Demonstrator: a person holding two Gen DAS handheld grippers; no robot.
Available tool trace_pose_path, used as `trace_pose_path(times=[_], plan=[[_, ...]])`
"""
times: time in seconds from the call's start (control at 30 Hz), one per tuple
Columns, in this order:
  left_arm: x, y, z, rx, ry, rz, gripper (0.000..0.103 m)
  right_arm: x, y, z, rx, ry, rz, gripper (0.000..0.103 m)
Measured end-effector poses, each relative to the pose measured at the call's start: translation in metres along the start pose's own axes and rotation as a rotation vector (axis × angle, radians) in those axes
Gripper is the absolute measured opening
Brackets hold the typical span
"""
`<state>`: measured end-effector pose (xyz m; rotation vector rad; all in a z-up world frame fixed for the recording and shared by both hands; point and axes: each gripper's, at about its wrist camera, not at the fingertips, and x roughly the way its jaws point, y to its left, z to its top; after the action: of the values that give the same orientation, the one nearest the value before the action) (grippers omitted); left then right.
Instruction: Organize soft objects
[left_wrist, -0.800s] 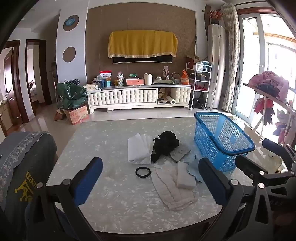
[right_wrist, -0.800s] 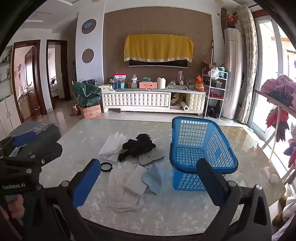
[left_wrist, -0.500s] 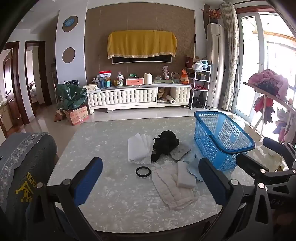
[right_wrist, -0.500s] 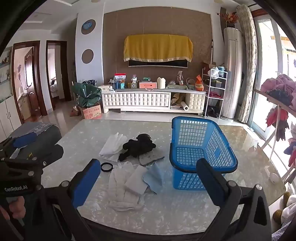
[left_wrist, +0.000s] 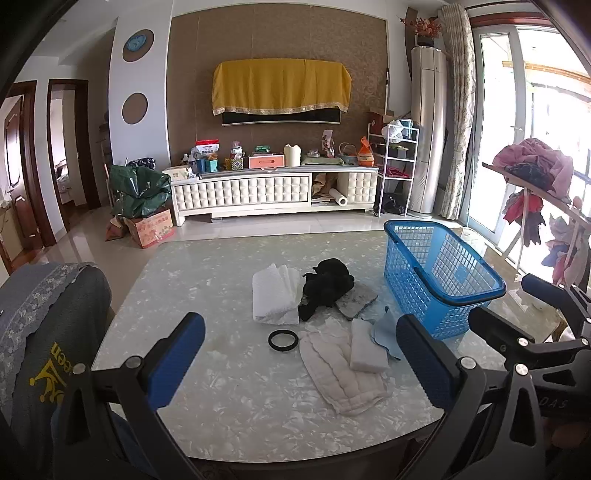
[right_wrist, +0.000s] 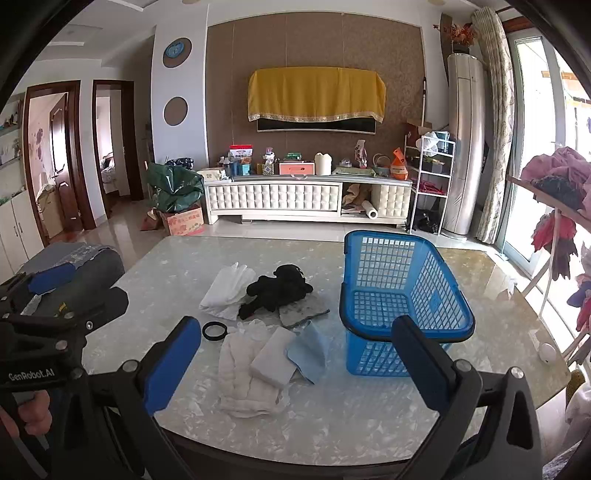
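Soft items lie in a cluster mid-table: a white folded cloth (left_wrist: 274, 295), a black garment (left_wrist: 327, 284), a grey pad (left_wrist: 356, 300), a cream quilted cloth (left_wrist: 341, 373), a white sponge block (left_wrist: 367, 345) and a light blue cloth (left_wrist: 384, 328). They also show in the right wrist view: black garment (right_wrist: 277, 290), cream cloth (right_wrist: 245, 376), blue cloth (right_wrist: 308, 350). A blue plastic basket (left_wrist: 439, 277) (right_wrist: 402, 295) stands to their right. My left gripper (left_wrist: 301, 358) and right gripper (right_wrist: 297, 367) are both open and empty, above the table's near edge.
A black ring (left_wrist: 282, 339) lies left of the cream cloth. The marble table (left_wrist: 221, 387) has a chair with a grey cover (left_wrist: 40, 332) at its left. A TV cabinet (left_wrist: 269, 192) stands behind; a clothes rack (left_wrist: 535, 184) is at the right.
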<state>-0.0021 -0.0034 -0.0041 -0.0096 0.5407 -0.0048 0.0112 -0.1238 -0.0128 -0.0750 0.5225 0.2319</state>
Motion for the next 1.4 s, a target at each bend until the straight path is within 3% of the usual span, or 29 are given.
trace_pose_path(times=[1.4], plan=[[-0.0037, 0.0014, 0.0001, 0.013, 0.005, -0.022, 0.103, -0.0041, 0.0002, -0.0022, -0.003, 0.019, 0.018, 0.103]])
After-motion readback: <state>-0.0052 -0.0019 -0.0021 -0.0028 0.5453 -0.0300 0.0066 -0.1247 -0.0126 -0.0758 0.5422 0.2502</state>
